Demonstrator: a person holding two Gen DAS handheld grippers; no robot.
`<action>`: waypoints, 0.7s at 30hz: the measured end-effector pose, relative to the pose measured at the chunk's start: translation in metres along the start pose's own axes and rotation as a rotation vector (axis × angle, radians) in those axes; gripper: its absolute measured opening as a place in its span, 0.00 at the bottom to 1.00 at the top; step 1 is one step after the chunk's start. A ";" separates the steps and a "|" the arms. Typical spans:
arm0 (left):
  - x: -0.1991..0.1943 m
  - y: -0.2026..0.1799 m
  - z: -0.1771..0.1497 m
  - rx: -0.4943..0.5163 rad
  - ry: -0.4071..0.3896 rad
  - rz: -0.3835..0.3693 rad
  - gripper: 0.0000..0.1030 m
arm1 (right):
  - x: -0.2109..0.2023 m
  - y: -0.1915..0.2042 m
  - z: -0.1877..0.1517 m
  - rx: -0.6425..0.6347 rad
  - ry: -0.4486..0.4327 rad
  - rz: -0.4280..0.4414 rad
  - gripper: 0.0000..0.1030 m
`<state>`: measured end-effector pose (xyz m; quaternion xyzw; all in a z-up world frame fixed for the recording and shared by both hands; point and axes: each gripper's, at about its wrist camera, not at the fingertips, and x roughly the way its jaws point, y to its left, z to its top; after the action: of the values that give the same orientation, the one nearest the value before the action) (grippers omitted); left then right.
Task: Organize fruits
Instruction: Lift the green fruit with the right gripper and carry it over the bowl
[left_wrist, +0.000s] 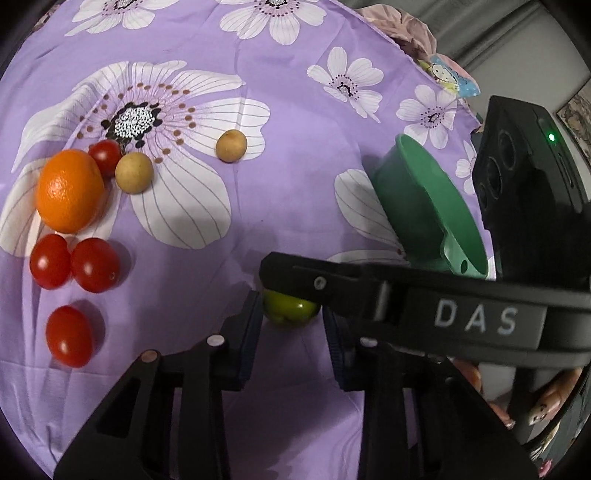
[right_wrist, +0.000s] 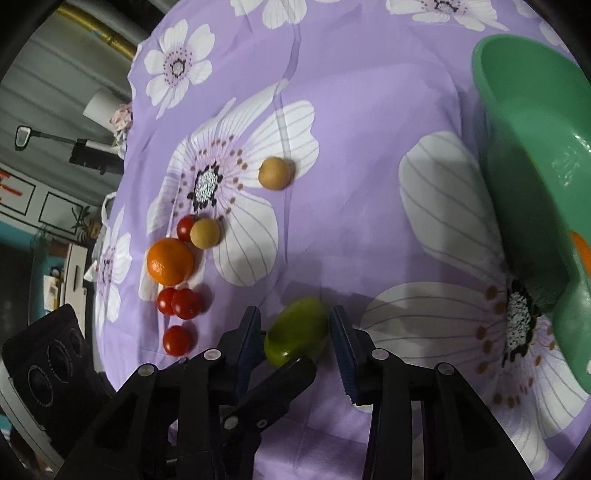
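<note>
Left wrist view: well to the left of the green oval fruit (left_wrist: 288, 312) lie three cherry tomatoes (left_wrist: 95, 264) in a loose cluster. Up and left of it is an orange (left_wrist: 70, 190) with a fourth cherry tomato (left_wrist: 105, 157) and a tan longan-like fruit (left_wrist: 133, 172) touching or almost touching it. A second tan fruit (left_wrist: 231, 146) lies alone, beyond the green fruit and slightly to its left. All rest loose on the purple flowered cloth (left_wrist: 295, 110), seemingly still to be sorted.

The green fruit sits on the cloth between the tips of the left gripper (left_wrist: 291, 325). The gripper's left pad touches the fruit. The other pad is right at the fruit's far side, so the jaws read as clamped on it, probably to lift it. A finger (left_wrist: 332, 288) of the right gripper (right_wrist: 295, 321) crosses over the fruit and hides its top.

To the right of the green fruit and beyond it stands the green plastic bowl (left_wrist: 406, 177), the likely destination.

Right wrist view: the right gripper's jaws straddle the same fruit (right_wrist: 295, 332) along its length and stand apart, with thin slivers of cloth showing at each pad. That looks like steadying rather than gripping. Something orange shows inside the bowl (right_wrist: 524, 122) to the right of the fruit.
</note>
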<state>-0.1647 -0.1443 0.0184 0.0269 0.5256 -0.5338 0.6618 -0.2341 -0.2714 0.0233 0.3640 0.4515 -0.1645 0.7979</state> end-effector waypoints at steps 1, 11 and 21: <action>0.000 0.000 0.000 -0.003 -0.004 0.001 0.32 | 0.001 0.001 0.000 -0.003 0.001 -0.005 0.41; -0.022 -0.012 0.004 0.042 -0.102 0.020 0.31 | -0.017 0.009 -0.001 -0.049 -0.070 0.000 0.38; -0.048 -0.061 0.018 0.157 -0.225 0.036 0.31 | -0.074 0.012 -0.002 -0.099 -0.242 0.044 0.38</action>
<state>-0.1920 -0.1486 0.0933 0.0279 0.4043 -0.5610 0.7218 -0.2679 -0.2664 0.0906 0.3115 0.3514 -0.1672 0.8669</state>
